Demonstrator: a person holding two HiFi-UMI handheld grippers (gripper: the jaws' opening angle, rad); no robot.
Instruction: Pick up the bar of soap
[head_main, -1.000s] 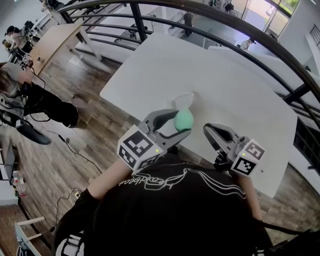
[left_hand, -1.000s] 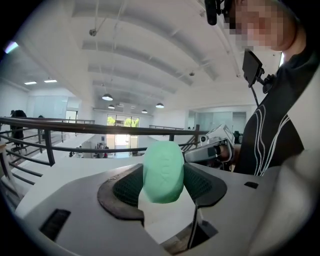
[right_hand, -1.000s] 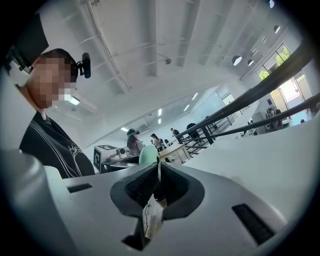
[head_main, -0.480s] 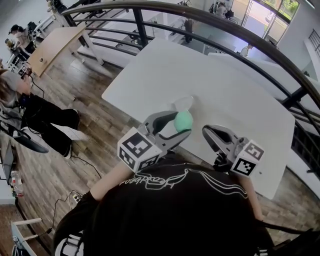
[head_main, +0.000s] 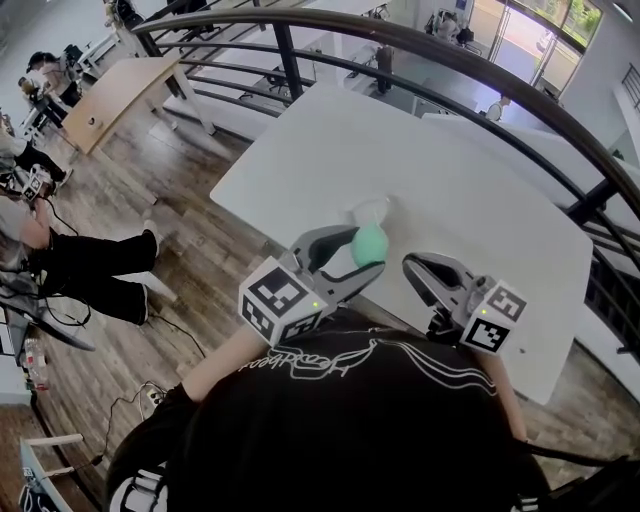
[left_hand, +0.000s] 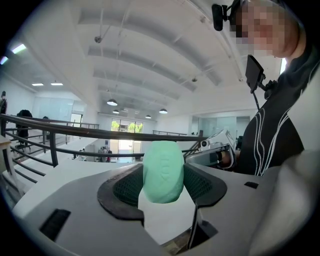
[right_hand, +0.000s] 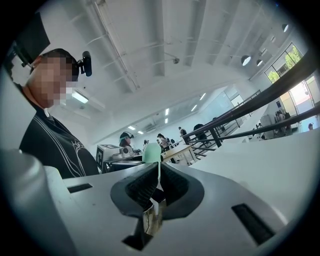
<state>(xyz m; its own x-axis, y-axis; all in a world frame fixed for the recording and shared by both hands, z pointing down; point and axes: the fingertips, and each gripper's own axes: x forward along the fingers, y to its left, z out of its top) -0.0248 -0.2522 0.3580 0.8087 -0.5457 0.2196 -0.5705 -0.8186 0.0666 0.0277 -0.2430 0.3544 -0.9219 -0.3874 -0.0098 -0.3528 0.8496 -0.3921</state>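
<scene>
Drifting slightly up-frame since a second ago, the left gripper (head_main: 365, 252) still pinches the green bar of soap (head_main: 369, 243) at frame centre above the white table's (head_main: 480, 190) near edge, while the right gripper (head_main: 410, 268) beside it stays pressed together, empty.

— What sort of soap is it?
— A mint-green oval bar of soap (left_hand: 163, 167), smooth and rounded, with a faint pressed mark running down its broad face.
— And where does it sit?
— Pinched between the jaws of the left gripper (left_hand: 163, 175), one pad against each narrow side. It stands on end, its long axis upright and its top rising above the pads.
— Resting on anything?
— No, it's held in the air. From the head view it shows over the near edge of the white table (head_main: 450, 190).
</scene>
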